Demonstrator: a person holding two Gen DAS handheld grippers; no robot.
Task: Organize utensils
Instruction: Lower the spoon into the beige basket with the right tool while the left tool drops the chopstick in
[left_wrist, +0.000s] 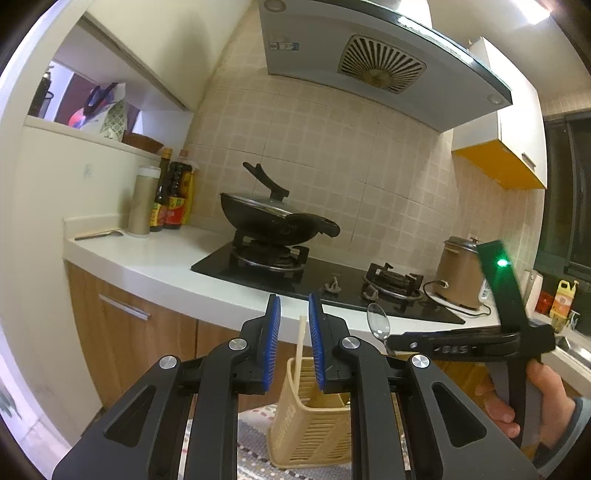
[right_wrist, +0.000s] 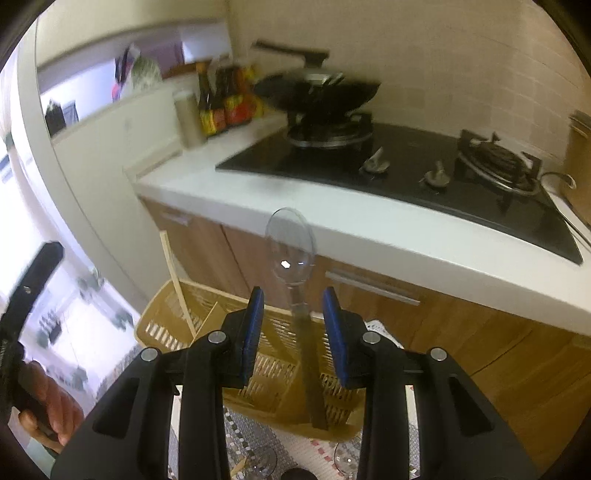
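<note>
Kitchen cabinets back a beige slotted plastic utensil basket standing below the white counter. A clear plastic spoon is seen between the right claw's parted pads, ungripped; it could topple outside the basket. One wooden chopstick stands beyond the left claw, slightly open, empty.

Dim indoor light, fisheye-bent edges; right view seems motion-blurred.

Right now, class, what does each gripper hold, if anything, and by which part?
Nothing is held. The handle of the clear spoon stands between the fingers of the right gripper with gaps on both sides; the left gripper grips nothing either.
</note>
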